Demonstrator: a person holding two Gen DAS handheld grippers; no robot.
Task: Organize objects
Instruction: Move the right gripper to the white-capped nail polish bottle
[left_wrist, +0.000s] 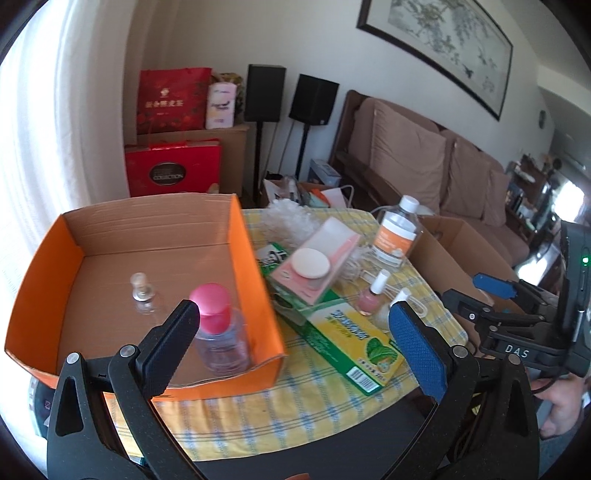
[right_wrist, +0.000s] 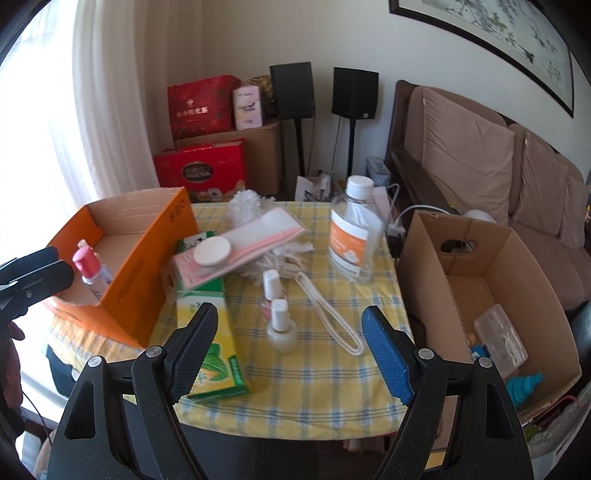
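Observation:
An orange cardboard box (left_wrist: 258, 273) (right_wrist: 147, 251) stands at the table's left. Inside it stand a clear bottle with a pink cap (left_wrist: 218, 332) (right_wrist: 88, 269) and a small clear glass bottle (left_wrist: 142, 291). My left gripper (left_wrist: 295, 332) is open and empty, just in front of the pink-capped bottle. My right gripper (right_wrist: 291, 339) is open and empty above the table's front edge, facing a cream nail polish bottle (right_wrist: 281, 326) and a pink nail polish bottle (right_wrist: 271, 291) (left_wrist: 371, 299). The right gripper also shows in the left wrist view (left_wrist: 476, 291).
On the yellow checked tablecloth (right_wrist: 325, 391) lie a green and yellow carton (right_wrist: 214, 343), a pink pack with a round white puff (right_wrist: 212, 251), a white cord loop (right_wrist: 332, 317), a white duster (right_wrist: 251, 203) and a large clear bottle with an orange label (right_wrist: 352, 236). A brown cardboard box (right_wrist: 517, 266) holds items at the right.

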